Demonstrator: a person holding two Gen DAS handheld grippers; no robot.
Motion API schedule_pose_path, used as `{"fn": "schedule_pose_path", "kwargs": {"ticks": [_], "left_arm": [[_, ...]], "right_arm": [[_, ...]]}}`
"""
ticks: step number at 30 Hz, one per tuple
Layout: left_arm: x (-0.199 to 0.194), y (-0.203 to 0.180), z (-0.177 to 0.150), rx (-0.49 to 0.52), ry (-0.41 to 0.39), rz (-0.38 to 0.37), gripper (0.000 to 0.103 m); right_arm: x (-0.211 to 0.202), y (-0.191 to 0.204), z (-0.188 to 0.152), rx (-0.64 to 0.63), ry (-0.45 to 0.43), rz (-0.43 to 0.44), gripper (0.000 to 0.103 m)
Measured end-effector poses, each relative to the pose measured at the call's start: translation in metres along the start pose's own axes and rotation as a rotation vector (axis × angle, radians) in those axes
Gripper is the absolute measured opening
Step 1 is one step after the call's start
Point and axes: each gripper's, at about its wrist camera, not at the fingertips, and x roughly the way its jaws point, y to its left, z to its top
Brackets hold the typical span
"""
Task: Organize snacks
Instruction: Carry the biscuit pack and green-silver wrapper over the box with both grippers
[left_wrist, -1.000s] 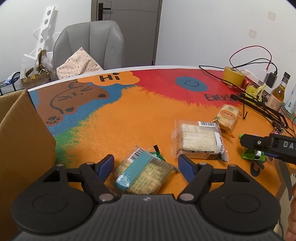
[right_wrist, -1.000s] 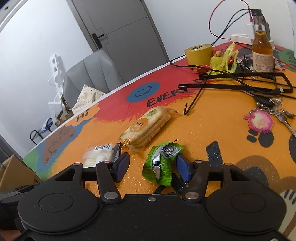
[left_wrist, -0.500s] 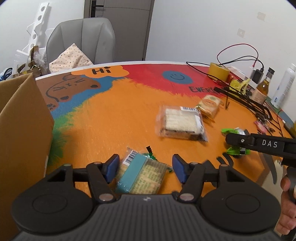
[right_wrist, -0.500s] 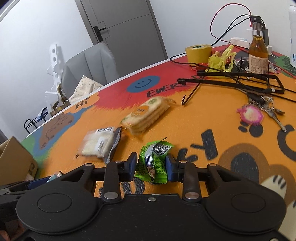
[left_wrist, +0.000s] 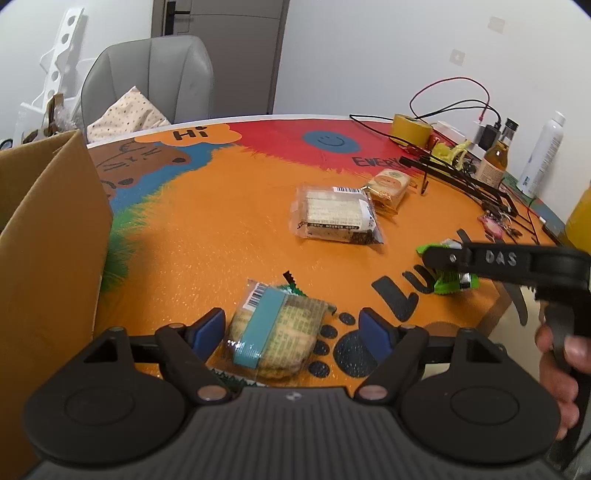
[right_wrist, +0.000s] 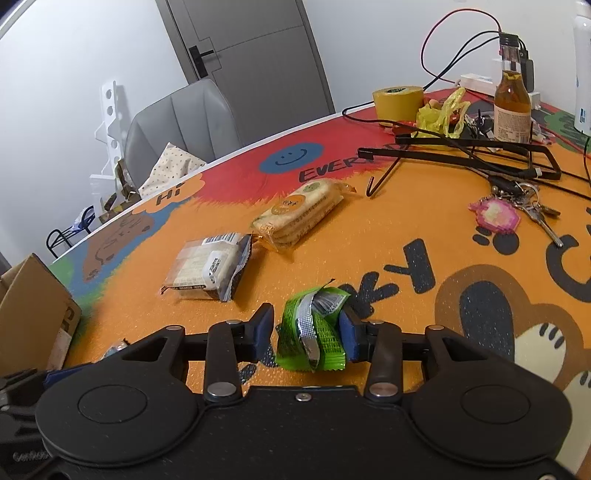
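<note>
My left gripper (left_wrist: 293, 326) is open around a clear cracker pack with a teal band (left_wrist: 275, 336) that lies on the colourful table mat; its blue pads stand apart from the pack on both sides. My right gripper (right_wrist: 307, 326) is shut on a crumpled green snack packet (right_wrist: 312, 334), held just above the mat; it also shows in the left wrist view (left_wrist: 452, 282). A clear pack of wafers (left_wrist: 336, 216) (right_wrist: 208, 267) and an orange-labelled cracker pack (left_wrist: 388, 184) (right_wrist: 299, 216) lie further out on the mat.
An open cardboard box (left_wrist: 48, 236) stands at the left. At the far right of the table are a black wire rack (right_wrist: 461, 153), keys (right_wrist: 517, 212), a tape roll (right_wrist: 397, 101), a bottle (right_wrist: 511, 107) and cables. A grey chair (left_wrist: 147, 81) stands behind the table.
The right gripper has closed on the green packet and lifted it slightly. The left gripper pulled back a little and its jaws now stand wider around the teal-banded pack.
</note>
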Motion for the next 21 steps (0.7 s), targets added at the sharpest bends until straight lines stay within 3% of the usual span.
{"fn": "schedule_pose_path", "kwargs": {"ticks": [4, 8, 21], "left_arm": [[0.000, 0.000, -0.005, 0.006, 0.005, 0.021, 0.070], [-0.002, 0.001, -0.008, 0.011, -0.019, 0.052, 0.048], [-0.026, -0.001, -0.003, 0.001, -0.079, 0.041, 0.047]], "right_arm": [[-0.005, -0.001, -0.004, 0.000, 0.006, 0.003, 0.030], [-0.015, 0.002, -0.013, 0.000, 0.006, 0.025, 0.028], [-0.052, 0.030, -0.010, -0.025, -0.061, 0.117, 0.028]]}}
